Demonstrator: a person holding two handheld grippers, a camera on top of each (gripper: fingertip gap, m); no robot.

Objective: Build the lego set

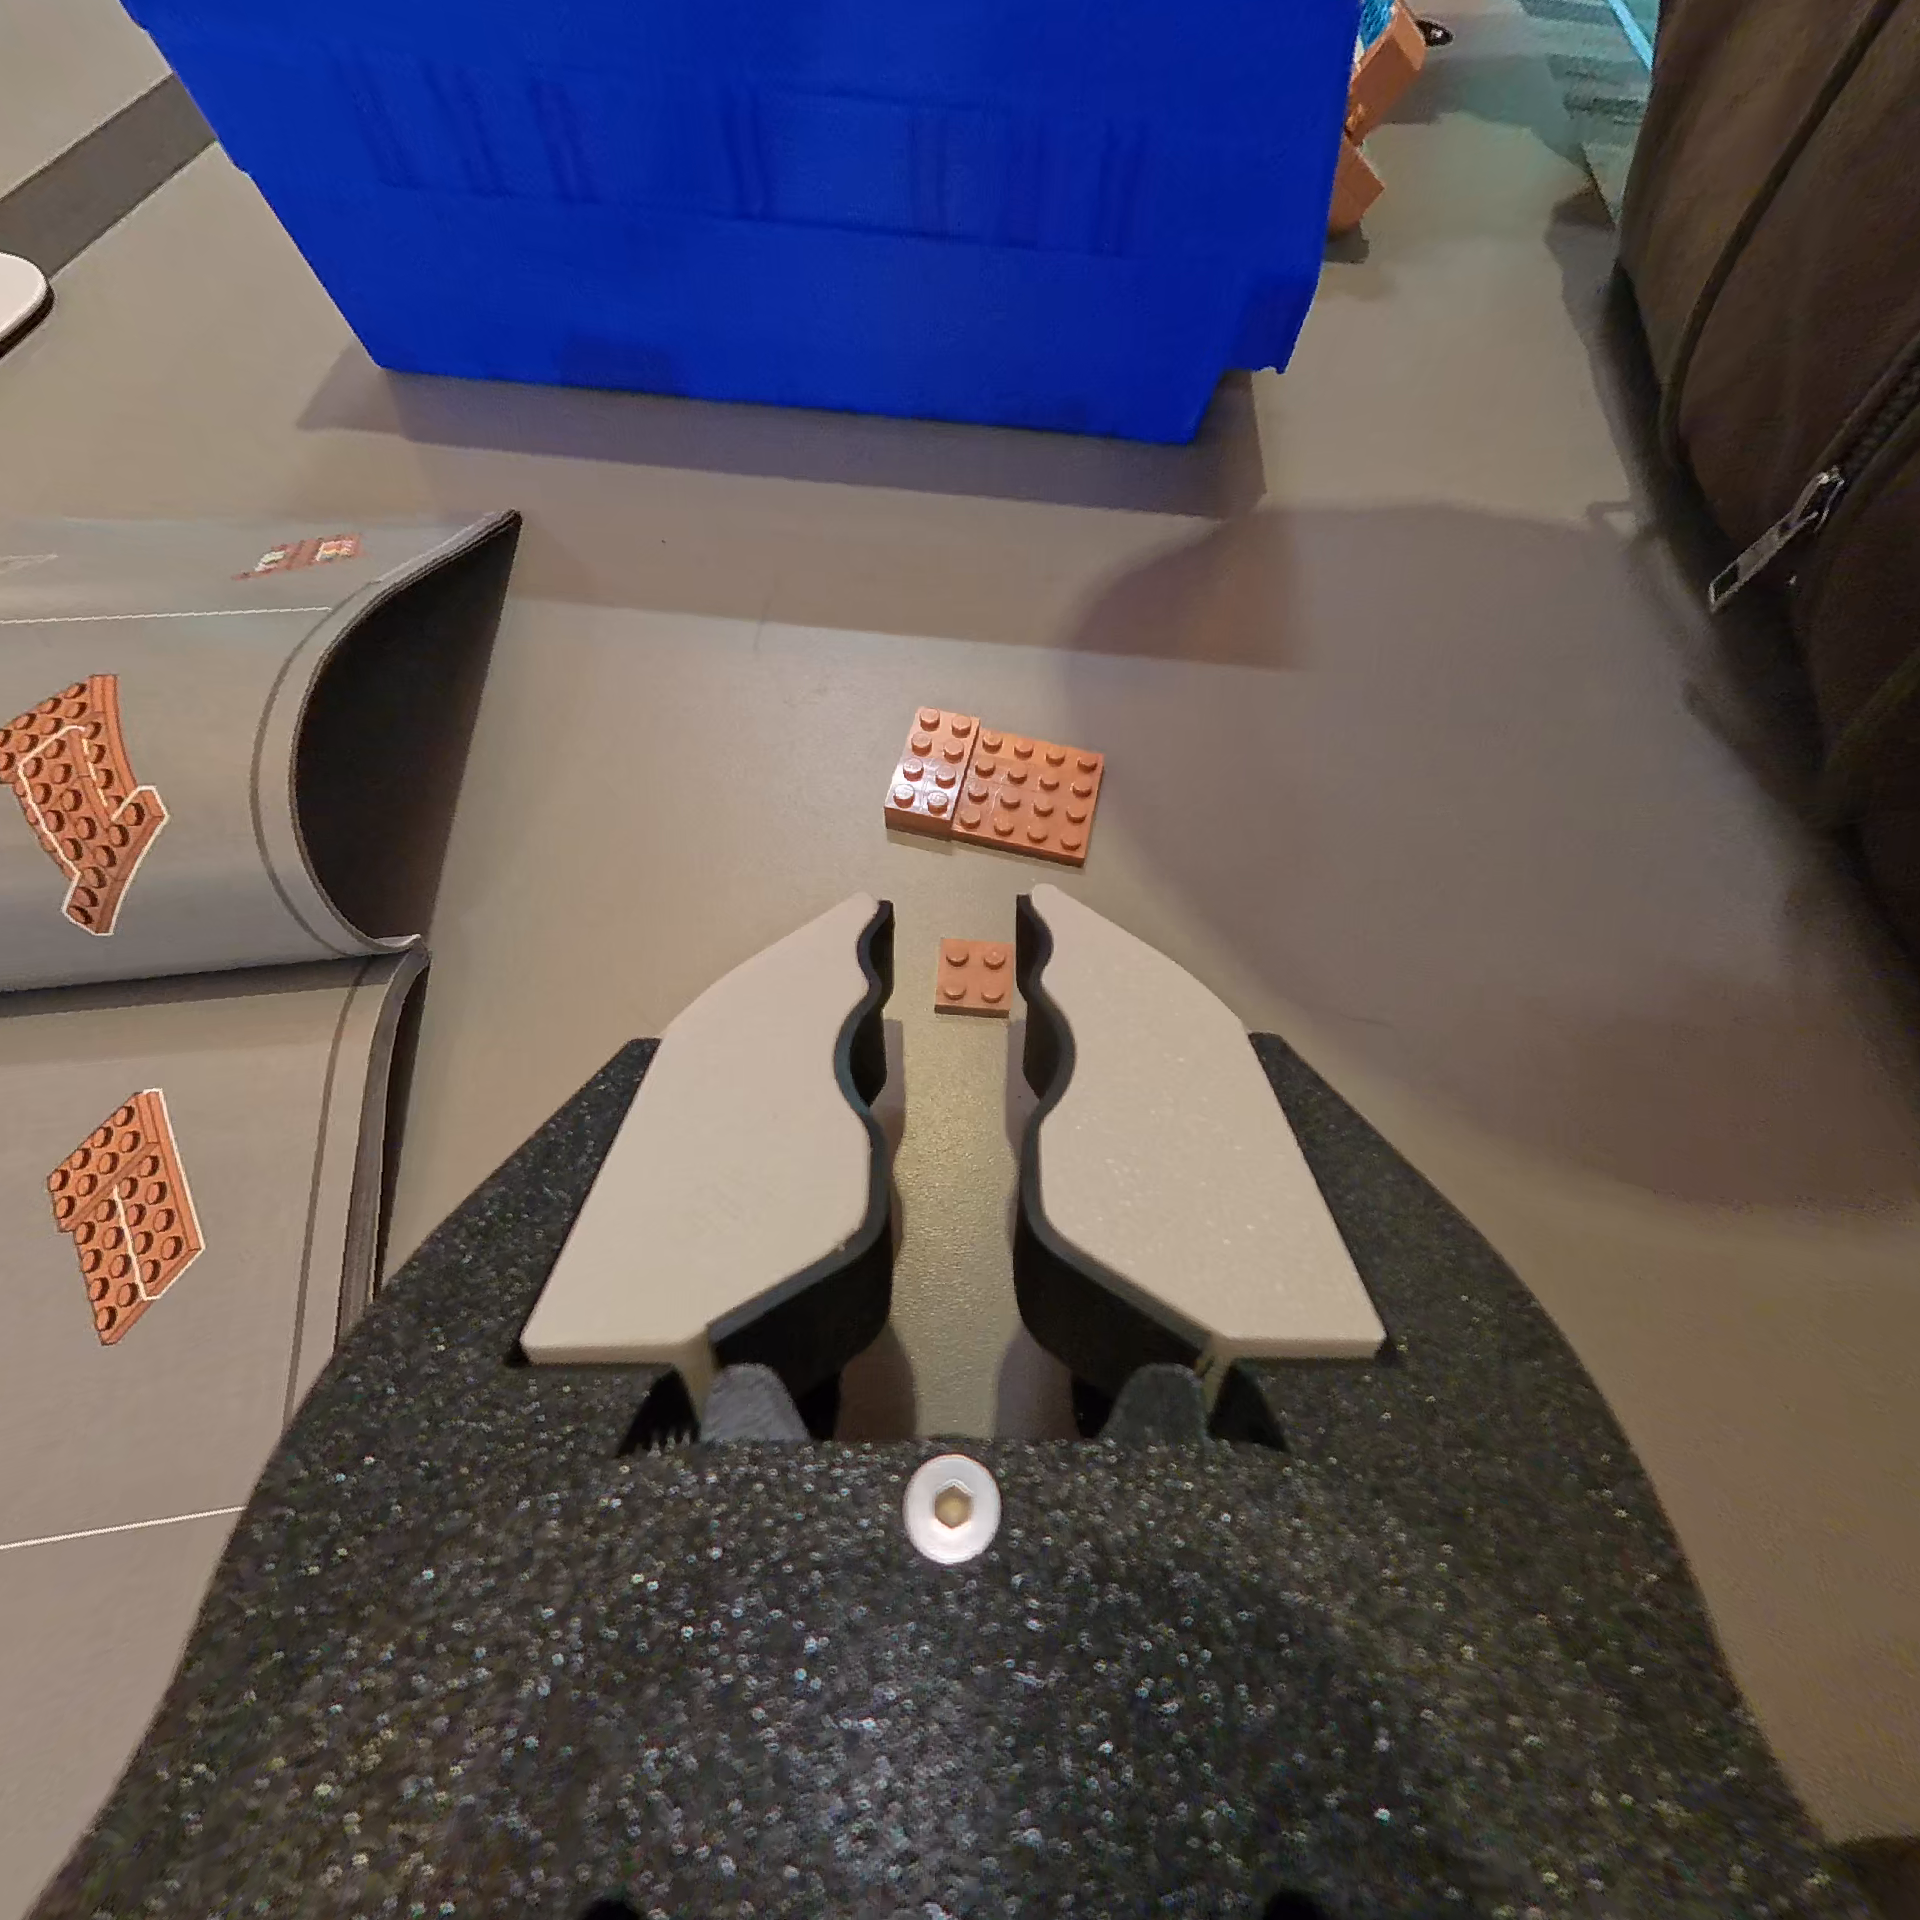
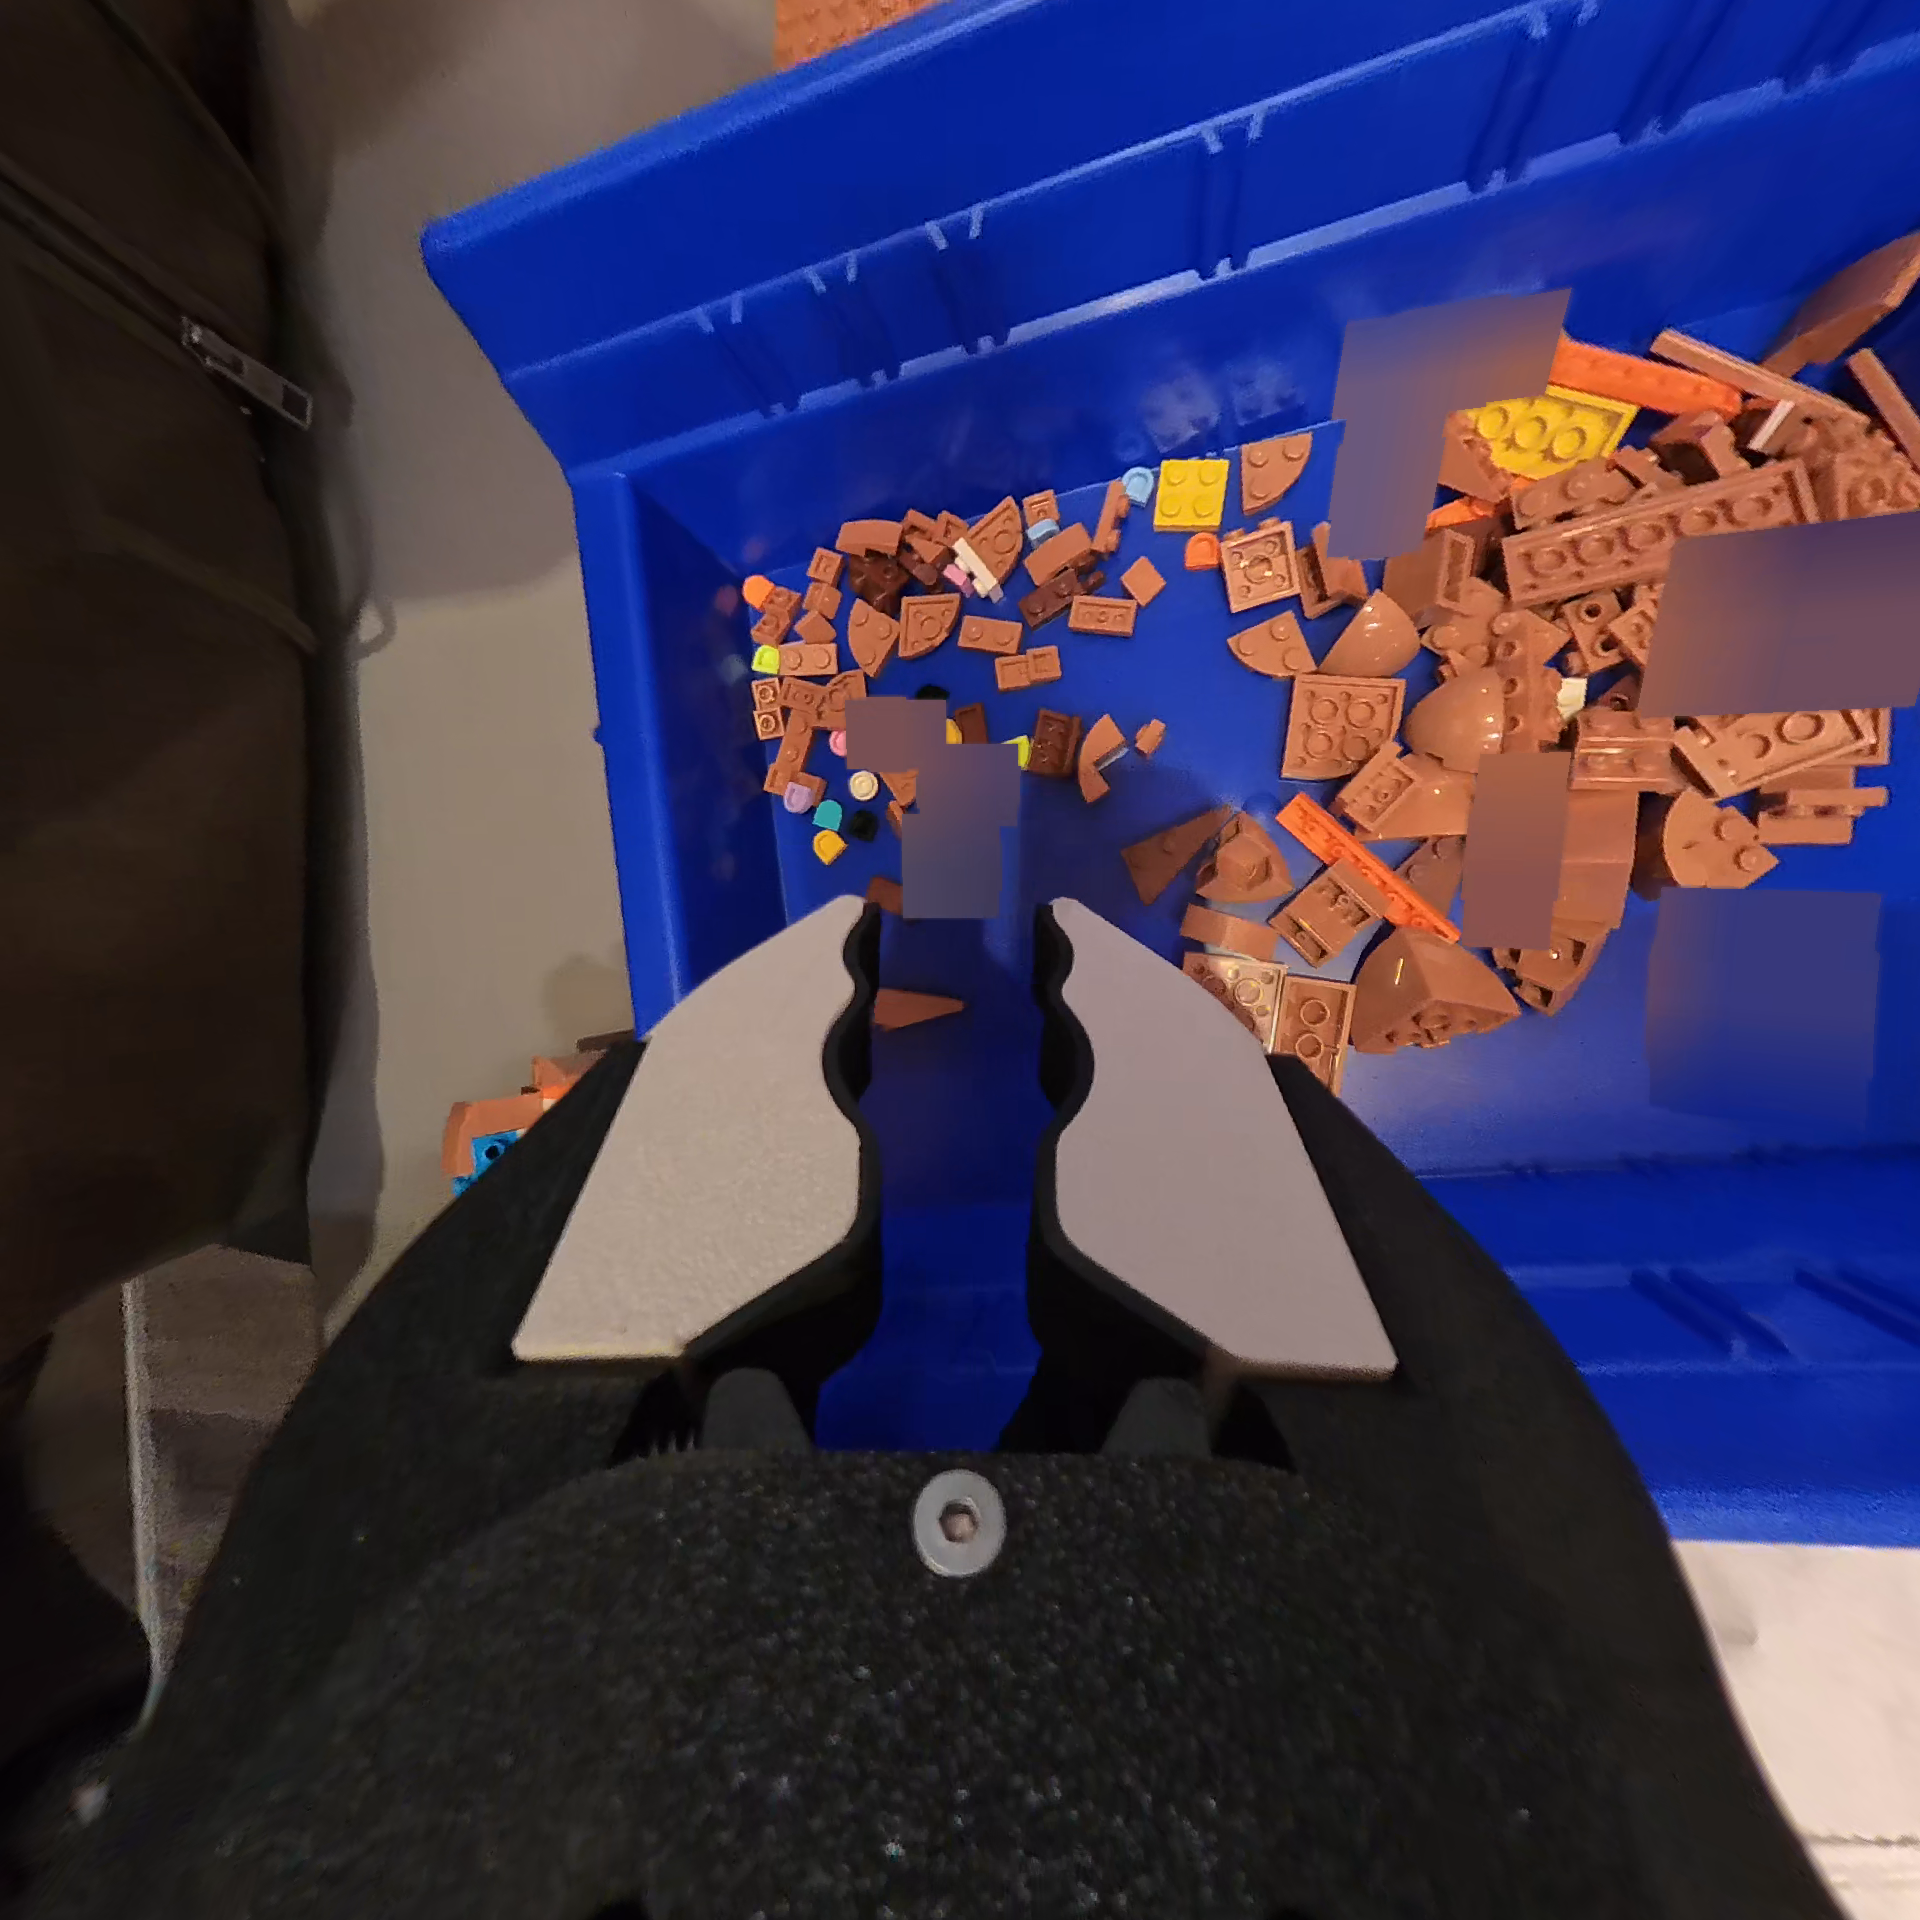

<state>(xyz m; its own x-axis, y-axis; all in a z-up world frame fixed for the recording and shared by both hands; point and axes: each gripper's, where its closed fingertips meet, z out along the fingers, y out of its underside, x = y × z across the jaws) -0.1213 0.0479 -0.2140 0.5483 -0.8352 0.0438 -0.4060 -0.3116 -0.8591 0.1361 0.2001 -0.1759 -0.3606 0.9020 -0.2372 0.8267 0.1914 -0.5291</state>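
Note:
In the left wrist view a small brown 2x2 plate (image 1: pixel 975 975) lies on the grey table between the tips of my left gripper (image 1: pixel 954 914), which is open and empty. Just beyond it lies a flat assembly of brown plates (image 1: pixel 994 784). In the right wrist view my right gripper (image 2: pixel 954 920) is open and empty, held over the blue bin (image 2: pixel 665 727). A small brown wedge piece (image 2: pixel 914 1008) lies on the bin floor between its fingers. Many loose brown, yellow and orange pieces (image 2: pixel 1455 727) fill the bin's middle and right.
An open instruction booklet (image 1: pixel 156 831) lies at the left of the table. The blue bin (image 1: pixel 790 208) stands at the back. A black zipped bag (image 1: pixel 1787 364) stands at the right; it also shows in the right wrist view (image 2: pixel 135 623). A few bricks (image 2: pixel 499 1122) lie outside the bin. My hands' fingertips stand some 30 cm from each other.

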